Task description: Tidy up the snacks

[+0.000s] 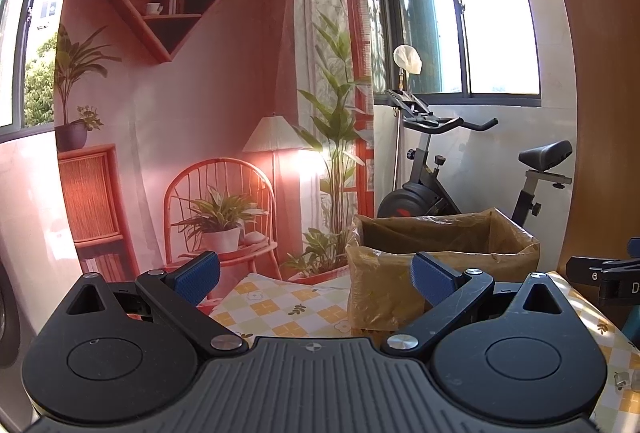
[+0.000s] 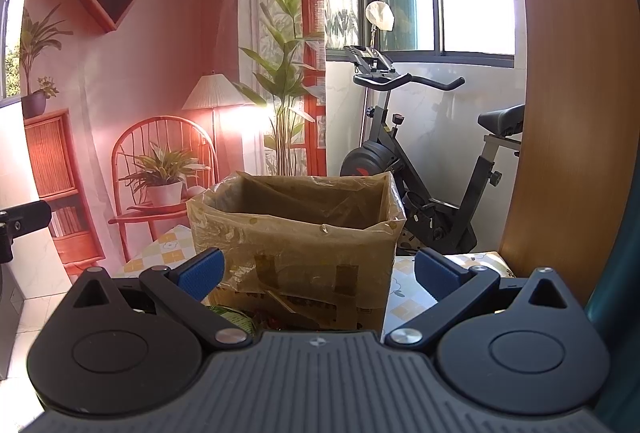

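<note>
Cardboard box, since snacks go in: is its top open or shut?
Open: the cardboard box stands upright, plastic liner folded over its rim; contents hidden.

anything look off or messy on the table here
Nothing spilled or broken. The cardboard box stands upright on the checked tablecloth, its plastic liner crumpled and sagging over the rim. A snack packet lies at its base, mostly hidden. Both the left gripper and the right gripper are open and hold nothing.
</note>
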